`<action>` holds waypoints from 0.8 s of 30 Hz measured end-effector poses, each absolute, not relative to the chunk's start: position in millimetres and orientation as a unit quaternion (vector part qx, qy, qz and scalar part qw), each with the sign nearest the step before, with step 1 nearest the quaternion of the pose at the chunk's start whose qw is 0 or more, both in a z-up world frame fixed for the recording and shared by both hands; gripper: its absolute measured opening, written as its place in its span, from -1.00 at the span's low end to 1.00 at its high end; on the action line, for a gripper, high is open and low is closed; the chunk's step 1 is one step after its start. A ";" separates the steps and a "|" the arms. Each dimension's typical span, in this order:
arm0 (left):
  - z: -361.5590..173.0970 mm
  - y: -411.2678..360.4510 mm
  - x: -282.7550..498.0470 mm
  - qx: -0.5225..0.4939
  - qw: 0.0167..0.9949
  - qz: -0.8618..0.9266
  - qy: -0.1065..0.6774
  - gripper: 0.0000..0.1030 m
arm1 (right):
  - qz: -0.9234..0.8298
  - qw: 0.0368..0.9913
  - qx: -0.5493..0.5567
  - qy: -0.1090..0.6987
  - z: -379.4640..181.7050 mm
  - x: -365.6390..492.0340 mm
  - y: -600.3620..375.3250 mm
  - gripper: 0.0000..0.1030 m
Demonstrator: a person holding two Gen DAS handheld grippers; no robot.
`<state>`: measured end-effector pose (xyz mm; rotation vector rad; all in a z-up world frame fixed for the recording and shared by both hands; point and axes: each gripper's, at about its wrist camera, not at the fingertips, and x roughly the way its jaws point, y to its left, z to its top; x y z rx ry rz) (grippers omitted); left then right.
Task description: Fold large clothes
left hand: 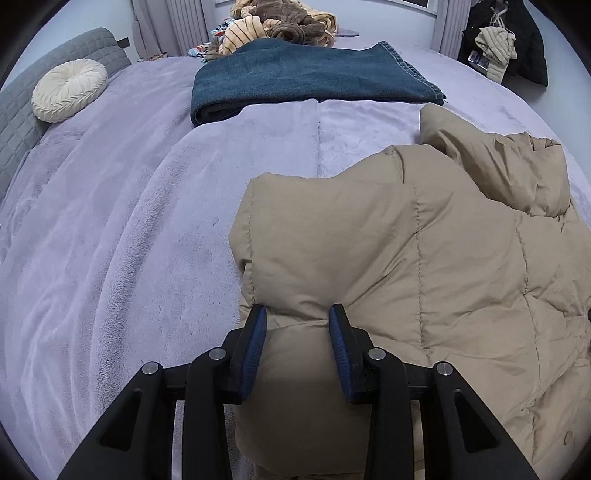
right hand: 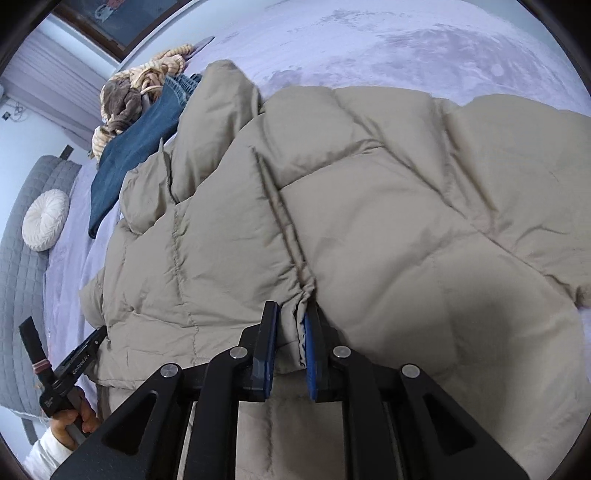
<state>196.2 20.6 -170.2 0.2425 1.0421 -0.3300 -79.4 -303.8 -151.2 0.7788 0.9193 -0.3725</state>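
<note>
A tan quilted puffer jacket (left hand: 424, 266) lies on the lilac bed cover (left hand: 110, 240). My left gripper (left hand: 297, 314) is shut on the jacket's near left edge, fabric bunched between the blue pads. In the right wrist view the jacket (right hand: 388, 206) fills most of the frame. My right gripper (right hand: 291, 314) is shut on a gathered fold along the jacket's near hem. The left gripper shows in the right wrist view (right hand: 79, 356), at the jacket's left edge, held by a hand.
Folded blue jeans (left hand: 306, 79) lie beyond the jacket, with a heap of striped and brown clothes (left hand: 280, 26) behind them. A round white cushion (left hand: 68, 90) rests against the grey headboard (left hand: 22, 107). Dark coats (left hand: 506, 48) hang at the far right.
</note>
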 end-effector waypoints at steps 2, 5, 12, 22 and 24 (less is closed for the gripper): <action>-161.4 21.3 191.7 0.118 0.847 -0.152 0.495 -0.27 | -0.182 0.805 0.369 0.427 -145.1 -93.9 -311.1 -0.68; -147.0 19.5 179.4 0.118 0.848 -0.157 0.493 -0.27 | -0.182 0.803 0.377 0.424 -138.4 -114.0 -319.0 -0.66; -113.8 -14.3 129.9 0.113 0.846 -0.203 0.480 0.53 | -0.165 0.789 0.425 0.413 -135.3 -153.7 -322.9 -0.14; -107.3 -106.3 66.8 0.119 0.802 -0.297 0.503 1.00 | -0.194 0.776 0.457 0.388 -131.7 -215.2 -357.5 0.28; -107.4 -122.8 54.9 0.126 0.804 -0.301 0.497 1.00 | -0.208 0.773 0.464 0.379 -131.9 -232.0 -371.9 0.45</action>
